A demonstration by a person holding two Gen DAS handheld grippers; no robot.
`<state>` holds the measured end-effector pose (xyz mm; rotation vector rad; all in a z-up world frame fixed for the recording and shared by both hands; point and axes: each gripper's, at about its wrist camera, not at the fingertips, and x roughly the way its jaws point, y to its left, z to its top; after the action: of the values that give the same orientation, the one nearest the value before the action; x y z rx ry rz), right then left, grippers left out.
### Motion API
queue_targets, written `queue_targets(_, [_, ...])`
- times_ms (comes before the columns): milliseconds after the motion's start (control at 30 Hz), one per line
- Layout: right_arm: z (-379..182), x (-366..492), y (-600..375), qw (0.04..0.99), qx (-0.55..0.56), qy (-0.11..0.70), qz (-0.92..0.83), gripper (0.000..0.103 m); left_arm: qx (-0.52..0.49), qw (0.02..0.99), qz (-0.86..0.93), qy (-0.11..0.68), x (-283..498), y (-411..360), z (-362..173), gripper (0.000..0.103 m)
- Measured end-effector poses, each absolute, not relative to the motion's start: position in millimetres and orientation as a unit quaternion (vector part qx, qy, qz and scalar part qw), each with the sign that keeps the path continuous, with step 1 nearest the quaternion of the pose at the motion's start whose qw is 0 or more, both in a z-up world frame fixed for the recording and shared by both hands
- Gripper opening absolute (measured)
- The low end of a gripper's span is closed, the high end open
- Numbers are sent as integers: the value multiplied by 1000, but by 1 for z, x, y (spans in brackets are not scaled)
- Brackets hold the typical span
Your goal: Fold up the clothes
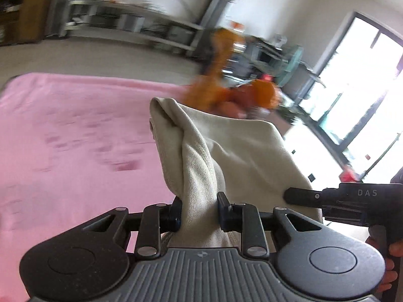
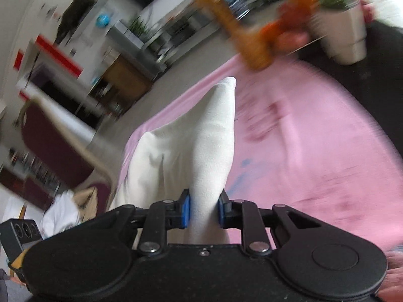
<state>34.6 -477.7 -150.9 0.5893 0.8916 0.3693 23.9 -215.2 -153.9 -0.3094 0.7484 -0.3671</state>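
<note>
The pink blanket spreads wide below everything. Above it hangs the cream garment, lifted clear of the blanket, bunched and drooping: soft, light, fleecy, likely grippy rather than slick. The left gripper and right gripper are each pinched tight on a gathered fold; edges and corners look the best holds.

Pink blanket lying flat as work surface w/ faint darker print, blurred. Orange plush toy sitting at its far edge, too blurred for detail. White planter w/ green plant standing just beside toy in right wrist view. Grey shelving unit running along far wall. Window glaring bright at right. Maroon chair standing off blanket's left side.
</note>
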Motion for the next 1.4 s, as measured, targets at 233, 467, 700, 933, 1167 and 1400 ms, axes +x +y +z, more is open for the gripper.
queue_targets(233, [-168,46,-566,877,273,388,78,21,-120,898,-205,371,67,-323,-193,25])
queue_targets(467, [-214,93,-579,899,235,364,65,21,-63,910,-182,368,112,-363,-225,25])
queue_targets(700, [-245,125,-587,893,185,411,-1,40,-96,895,-128,416,136,-348,-259,50])
queue_targets(933, [-220,74,-593,903,219,368,-12,39,-44,929,-129,345,87,-339,-218,27])
queue_targets(1167, [-246,73,-582,859,234,454,-24,14,29,896,-141,420,85,-369,-248,22])
queue_targets(1400, [-244,49,-566,825,255,504,-38,23,78,877,-116,460,55,-364,-222,25])
